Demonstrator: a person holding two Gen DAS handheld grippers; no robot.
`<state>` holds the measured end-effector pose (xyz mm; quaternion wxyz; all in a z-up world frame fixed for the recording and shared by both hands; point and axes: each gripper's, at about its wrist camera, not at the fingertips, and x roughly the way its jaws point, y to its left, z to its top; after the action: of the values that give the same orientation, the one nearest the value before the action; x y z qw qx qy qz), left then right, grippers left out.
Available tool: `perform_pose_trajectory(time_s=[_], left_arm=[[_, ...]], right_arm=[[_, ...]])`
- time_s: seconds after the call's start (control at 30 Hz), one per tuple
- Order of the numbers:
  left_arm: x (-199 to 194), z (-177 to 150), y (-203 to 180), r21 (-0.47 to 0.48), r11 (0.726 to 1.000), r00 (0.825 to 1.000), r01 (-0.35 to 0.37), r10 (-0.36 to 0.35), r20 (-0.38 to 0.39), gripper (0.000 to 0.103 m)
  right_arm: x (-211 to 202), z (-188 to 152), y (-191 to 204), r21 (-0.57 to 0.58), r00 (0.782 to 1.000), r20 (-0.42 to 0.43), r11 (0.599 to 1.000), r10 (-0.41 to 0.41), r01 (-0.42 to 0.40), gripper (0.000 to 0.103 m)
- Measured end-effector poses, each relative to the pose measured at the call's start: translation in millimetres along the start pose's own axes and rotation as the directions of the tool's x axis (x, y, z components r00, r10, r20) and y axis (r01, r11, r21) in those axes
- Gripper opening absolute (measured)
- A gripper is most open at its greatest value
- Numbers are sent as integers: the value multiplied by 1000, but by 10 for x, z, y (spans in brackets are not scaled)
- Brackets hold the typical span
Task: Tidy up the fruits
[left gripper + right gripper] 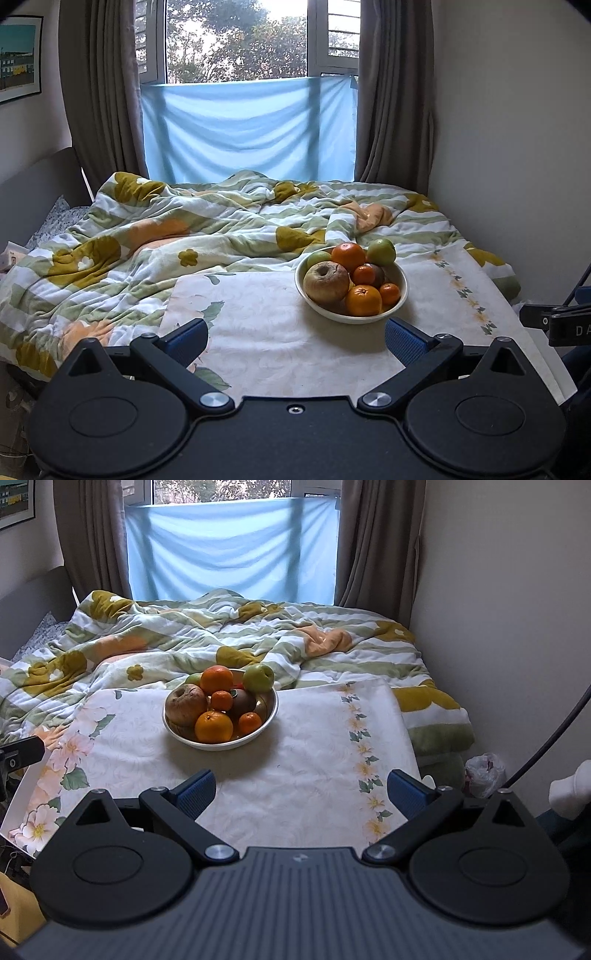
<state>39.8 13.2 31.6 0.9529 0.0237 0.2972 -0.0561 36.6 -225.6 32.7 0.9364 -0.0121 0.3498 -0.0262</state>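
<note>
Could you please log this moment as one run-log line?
left claw: open, empty | right claw: open, empty | fruits: all in bowl | stage: pre-grasp

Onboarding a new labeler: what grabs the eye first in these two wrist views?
The white bowl heaped with oranges, green apples and one wrinkled brown apple, standing on the floral cloth. Behind it, a rumpled flower-print quilt covers the bed, under a blue sheet hung across the window. Both the left gripper and the right gripper are open, short of the bowl.
</note>
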Motion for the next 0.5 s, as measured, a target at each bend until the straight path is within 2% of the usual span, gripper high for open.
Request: perform_pose_trajectory(time_s=[0.5], left_arm=[[9, 0, 20, 0, 1000, 1000, -3, 3, 1, 103]], right_arm=[[4, -3, 14, 1, 1000, -5, 1000, -1, 1, 103]])
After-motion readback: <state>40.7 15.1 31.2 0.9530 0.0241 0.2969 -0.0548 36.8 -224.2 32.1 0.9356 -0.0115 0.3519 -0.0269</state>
